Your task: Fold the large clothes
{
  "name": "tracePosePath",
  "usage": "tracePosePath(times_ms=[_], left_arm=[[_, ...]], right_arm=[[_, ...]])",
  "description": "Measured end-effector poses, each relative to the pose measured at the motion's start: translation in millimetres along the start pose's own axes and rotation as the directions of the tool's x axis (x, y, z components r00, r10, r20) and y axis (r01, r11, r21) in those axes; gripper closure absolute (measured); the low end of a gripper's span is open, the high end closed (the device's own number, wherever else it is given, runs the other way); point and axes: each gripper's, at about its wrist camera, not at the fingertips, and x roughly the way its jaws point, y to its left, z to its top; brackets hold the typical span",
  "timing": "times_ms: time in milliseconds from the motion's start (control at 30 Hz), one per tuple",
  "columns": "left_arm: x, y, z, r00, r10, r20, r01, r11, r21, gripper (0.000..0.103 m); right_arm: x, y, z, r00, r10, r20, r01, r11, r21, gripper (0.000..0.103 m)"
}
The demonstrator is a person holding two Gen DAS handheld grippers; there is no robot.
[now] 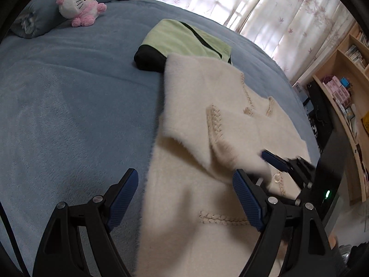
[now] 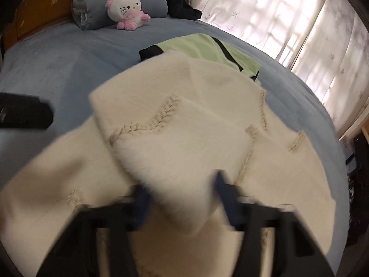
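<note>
1. Right now your fluffy cream knit garment with braided trim [image 1: 207, 120] lies spread on the blue fleece bed cover [image 1: 69, 115], one sleeve folded across it.
2. Your right gripper [image 2: 182, 198] has that sleeve's end between its jaws; blur hides whether they pinch it.
3. Your left gripper [image 1: 184, 198] stands wide open over the garment's edge, holding nothing.
4. Beyond lie a folded green-and-black garment [image 1: 184, 39] and a pink-and-white plush cat [image 1: 78, 2].

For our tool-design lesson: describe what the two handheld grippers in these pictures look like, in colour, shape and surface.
The left gripper has black angular arms joined by silver rivets, ending in flat dark-blue fingers with fine ribbing. The right gripper shows the same black frame and blue pads, though blurred. No cables, sleeves or markings are visible.
</note>
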Motion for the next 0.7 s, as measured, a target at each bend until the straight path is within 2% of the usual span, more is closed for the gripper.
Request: tracePosePath(times_ms=[33, 67, 167, 200, 267, 333, 367, 433, 467, 533, 600, 667, 700], left_arm=[[0.2, -0.2, -0.7, 1.0, 0.002, -0.002, -0.002, 1.0, 0.001, 0.021], [1.0, -0.8, -1.3, 1.0, 0.001, -0.003, -0.001, 1.0, 0.003, 0.021], [3.7, -3.5, -2.2, 1.0, 0.0, 0.0, 0.0, 1.0, 0.01, 0.021], [4.4, -5.0, -2.9, 1.0, 0.002, 0.003, -0.002, 1.0, 0.013, 0.021], [7.5, -7.8, -3.8, 1.0, -0.004, -0.001, 0.004, 1.0, 0.018, 0.021], [9.9, -10.4, -5.7, 1.0, -0.015, -0.005, 0.015, 1.0, 0.017, 0.021], [11.3, -11.9, -6.7, 1.0, -0.02, -0.008, 0.02, 1.0, 0.017, 0.021], [14.3, -14.0, -6.8, 1.0, -0.027, -0.012, 0.027, 0.999, 0.021, 0.021], [15.6, -15.4, -7.0, 0.999, -0.028, -0.015, 0.029, 0.999, 0.024, 0.021], [18.1, -17.8, -7.7, 0.999, -0.027, -0.022, 0.027, 0.999, 0.035, 0.021], [20.8, -19.9, -6.3, 0.999, -0.021, -0.028, 0.022, 0.999, 0.048, 0.021], [24.6, -20.6, -0.9, 0.999, -0.016, -0.032, 0.018, 0.998, 0.068, 0.021], [26.3, -20.8, 2.2, 0.999, -0.014, -0.033, 0.016, 0.997, 0.078, 0.021]], right_arm=[[-2.0, -5.6, 5.4, 1.0, 0.02, -0.002, -0.02, 1.0, 0.018, 0.093], [-6.8, -11.2, 9.5, 1.0, 0.025, 0.017, -0.026, 0.999, 0.036, 0.094], [-40.0, -40.0, 28.5, 0.988, 0.014, 0.156, -0.032, 0.993, 0.112, 0.095], [-55.2, -56.2, 32.5, 0.977, 0.018, 0.212, -0.054, 0.985, 0.164, 0.095], [-76.7, -89.9, 33.1, 0.953, 0.035, 0.302, -0.123, 0.953, 0.278, 0.095], [-86.5, -133.8, 19.6, 0.93, 0.048, 0.364, -0.214, 0.876, 0.431, 0.095], [-85.3, -149.0, 10.5, 0.927, 0.044, 0.372, -0.235, 0.84, 0.489, 0.095], [-67.9, -185.0, -23.7, 0.944, 0.029, 0.329, -0.244, 0.733, 0.635, 0.093], [-58.1, -194.4, -36.9, 0.954, 0.039, 0.298, -0.241, 0.693, 0.679, 0.092], [-22.8, -216.7, -79.3, 0.974, 0.135, 0.182, -0.226, 0.574, 0.787, 0.091], [0.2, -226.3, -112.8, 0.973, 0.21, 0.093, -0.189, 0.506, 0.841, 0.089], [7.1, -230.4, -137.4, 0.966, 0.253, 0.061, -0.179, 0.479, 0.859, 0.079], [5.6, -233.8, -147.0, 0.963, 0.263, 0.064, -0.185, 0.468, 0.864, 0.078]])
